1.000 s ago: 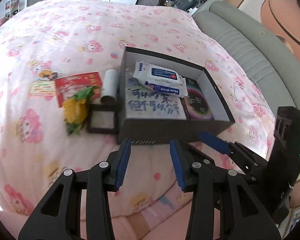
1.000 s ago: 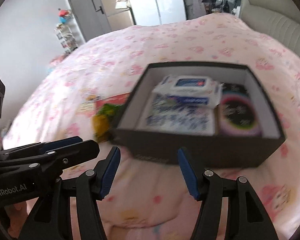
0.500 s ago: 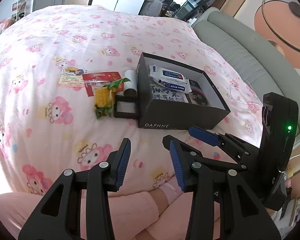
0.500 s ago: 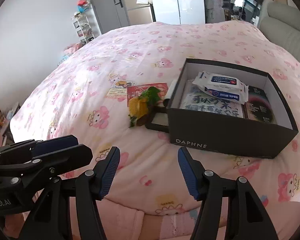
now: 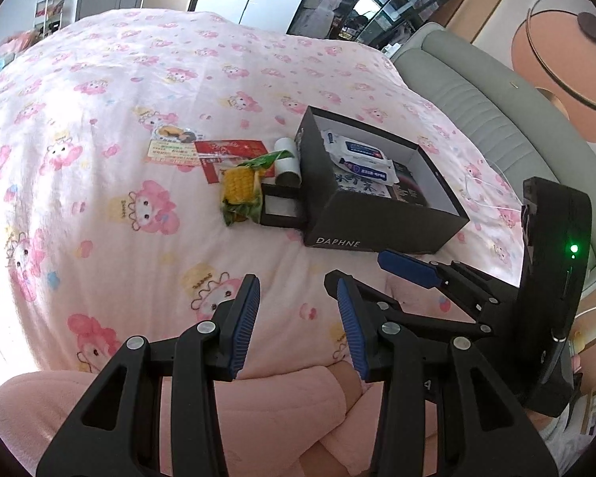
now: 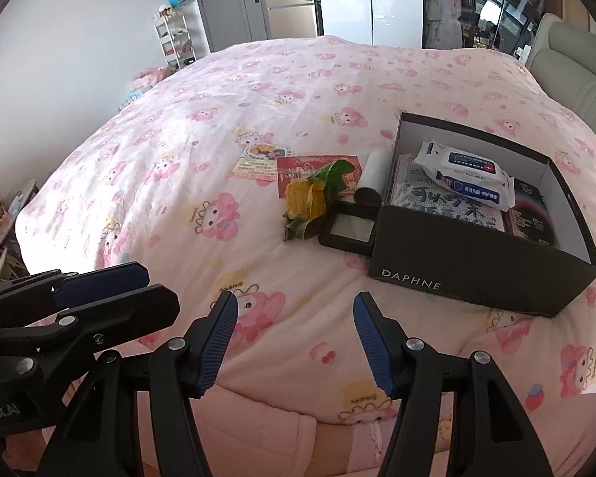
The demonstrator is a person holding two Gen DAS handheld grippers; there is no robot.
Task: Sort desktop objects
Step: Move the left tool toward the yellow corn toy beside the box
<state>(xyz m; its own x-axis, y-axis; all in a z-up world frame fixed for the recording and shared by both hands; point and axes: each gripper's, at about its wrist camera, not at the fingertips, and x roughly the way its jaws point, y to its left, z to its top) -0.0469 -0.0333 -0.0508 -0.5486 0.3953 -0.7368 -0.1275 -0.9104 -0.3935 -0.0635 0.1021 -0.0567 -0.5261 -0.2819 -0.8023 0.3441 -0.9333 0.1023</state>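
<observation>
Black cardboard box, matte, rectangular, lidless, sits on the bed with its soft pink printed cover. Inside: glossy wipes pack. Just left of the box: corn cob, white roll. Left gripper and right gripper fingers apart, empty.

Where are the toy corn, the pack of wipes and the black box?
toy corn (image 6: 304, 198), right wrist view, yellow kernels.
pack of wipes (image 6: 467, 175), right wrist view, blue label.
black box (image 5: 361, 218), left wrist view, outer side wall.

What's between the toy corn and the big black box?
A small black frame and a white roll lie between the corn and the box, clearest in the right wrist view.
</observation>
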